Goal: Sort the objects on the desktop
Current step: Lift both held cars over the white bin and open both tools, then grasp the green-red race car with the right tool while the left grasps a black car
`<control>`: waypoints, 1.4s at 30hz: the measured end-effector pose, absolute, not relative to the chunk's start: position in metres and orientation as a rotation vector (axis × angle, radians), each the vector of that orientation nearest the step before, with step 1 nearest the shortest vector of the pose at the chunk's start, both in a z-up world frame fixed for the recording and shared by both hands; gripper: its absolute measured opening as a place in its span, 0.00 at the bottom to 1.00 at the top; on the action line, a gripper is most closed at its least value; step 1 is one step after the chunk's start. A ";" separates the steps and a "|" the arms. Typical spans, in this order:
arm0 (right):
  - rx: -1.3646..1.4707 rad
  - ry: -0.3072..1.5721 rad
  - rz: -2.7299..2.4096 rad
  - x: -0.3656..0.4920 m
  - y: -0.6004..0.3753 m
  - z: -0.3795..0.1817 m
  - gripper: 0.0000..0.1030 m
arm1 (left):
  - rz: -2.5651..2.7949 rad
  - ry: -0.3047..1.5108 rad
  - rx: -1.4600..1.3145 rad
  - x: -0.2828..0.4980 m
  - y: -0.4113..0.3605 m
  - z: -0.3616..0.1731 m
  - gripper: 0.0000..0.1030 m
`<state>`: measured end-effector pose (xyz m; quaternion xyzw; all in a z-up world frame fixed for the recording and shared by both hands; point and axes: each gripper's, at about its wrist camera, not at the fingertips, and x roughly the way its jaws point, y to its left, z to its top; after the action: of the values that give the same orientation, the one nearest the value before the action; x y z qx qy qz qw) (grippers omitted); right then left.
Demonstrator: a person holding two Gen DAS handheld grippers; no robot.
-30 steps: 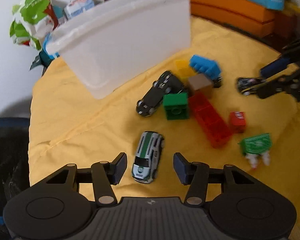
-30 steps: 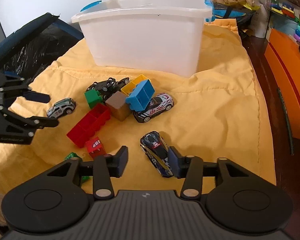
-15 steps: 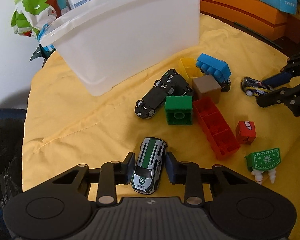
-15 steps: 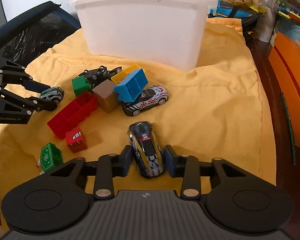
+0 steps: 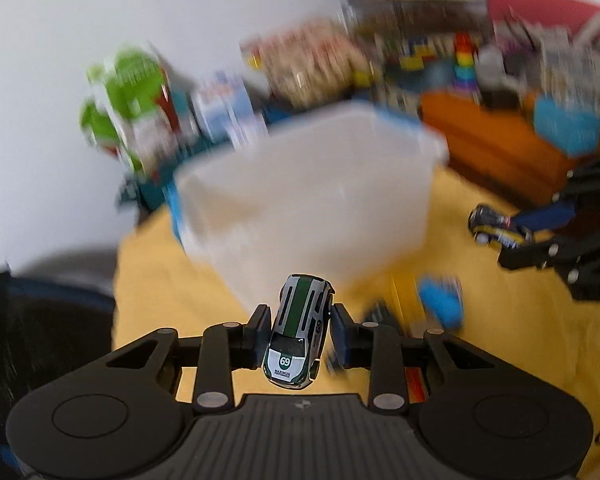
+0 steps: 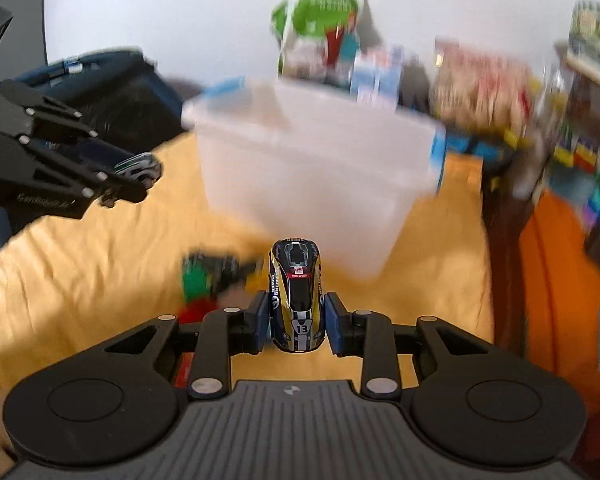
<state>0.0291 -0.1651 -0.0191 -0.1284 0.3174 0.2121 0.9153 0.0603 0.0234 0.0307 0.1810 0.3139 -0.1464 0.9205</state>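
My left gripper (image 5: 298, 330) is shut on a silver-and-green toy car (image 5: 298, 330) marked 69, held clear above the yellow cloth (image 5: 172, 296). My right gripper (image 6: 297, 314) is shut on a black-and-gold toy car (image 6: 297, 296) marked 13, also lifted off the cloth. A white plastic bin (image 5: 308, 200) stands ahead of both, blurred; the right wrist view shows the bin (image 6: 320, 168) too. The right gripper with its car (image 5: 496, 228) shows at the right of the left wrist view. The left gripper (image 6: 136, 176) shows at the left of the right wrist view. Blurred bricks (image 6: 204, 276) lie below.
A blue brick (image 5: 440, 304) and a black toy car (image 5: 380, 316) lie on the cloth near the bin. Snack bags (image 5: 124, 92) and boxes crowd behind the bin. An orange shelf (image 5: 492, 148) stands at the right. A dark bag (image 6: 120, 92) sits left of the table.
Both grippers closed on their cars about half a second ago, then rose off the cloth with them. The view now tilts up toward the bin and is blurred.
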 end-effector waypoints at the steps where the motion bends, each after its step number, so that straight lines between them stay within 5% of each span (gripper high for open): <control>1: -0.255 0.630 0.436 0.036 -0.165 -0.009 0.32 | -0.296 0.618 0.372 0.067 0.022 0.041 0.35; 8: -0.225 0.511 0.396 0.111 -0.150 0.037 0.32 | -0.283 0.521 0.360 0.134 0.000 0.082 0.35; 14: -0.202 0.614 0.350 0.175 -0.139 0.013 0.37 | -0.253 0.640 0.359 0.196 -0.015 0.046 0.37; 19: -0.189 0.589 0.354 0.165 -0.144 0.015 0.55 | -0.253 0.581 0.364 0.176 -0.014 0.052 0.57; 28: -0.194 0.612 0.419 0.094 -0.167 0.011 0.56 | -0.274 0.554 0.402 0.084 0.006 0.047 0.70; 42: -0.423 0.719 0.452 0.044 -0.123 -0.081 0.29 | -0.316 0.765 0.462 0.034 0.002 -0.038 0.70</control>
<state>0.0436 -0.1231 -0.0806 -0.2038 0.3463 0.2178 0.8895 0.0336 0.0018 -0.0381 0.2222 0.3682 -0.1521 0.8899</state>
